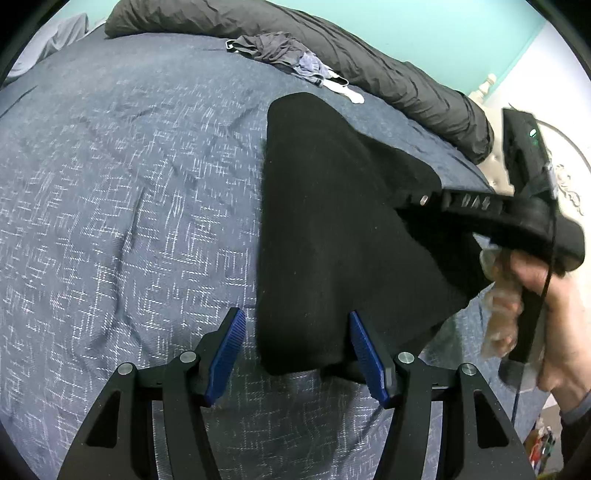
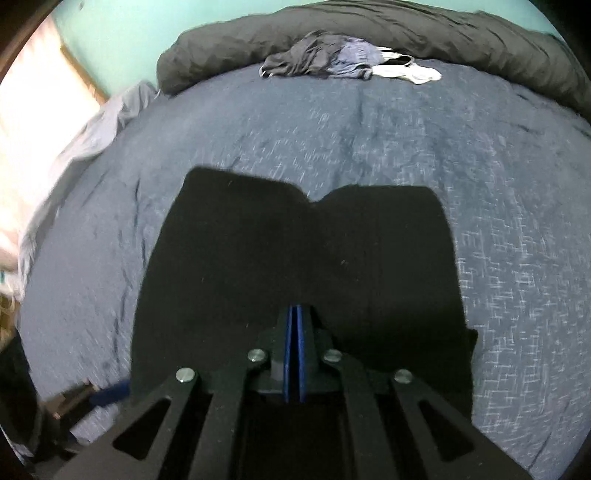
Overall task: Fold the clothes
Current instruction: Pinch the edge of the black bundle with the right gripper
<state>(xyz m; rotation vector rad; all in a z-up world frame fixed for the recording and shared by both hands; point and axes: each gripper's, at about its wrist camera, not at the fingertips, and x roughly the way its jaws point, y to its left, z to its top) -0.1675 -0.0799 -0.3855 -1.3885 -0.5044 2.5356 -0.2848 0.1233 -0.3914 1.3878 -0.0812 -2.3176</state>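
black garment [image 1: 325, 221], blue flecked bedspread [image 1: 129, 203], seemingly teal wall [image 2: 122, 33]

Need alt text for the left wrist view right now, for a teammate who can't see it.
The open left gripper straddles the near edge of a black garment on a blue patterned bedspread. At right, the hand-held right gripper lifts the garment's far side. Unfolded clothes lie by a dark duvet.

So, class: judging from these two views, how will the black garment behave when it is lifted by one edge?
The black garment will probably go floppy: it already drapes in a tent shape where the right gripper pinches it. It looks fairly light, since a single pinch carries part of it. Its matte, fuzzy surface suggests that it should not slip easily over the blue bedspread.
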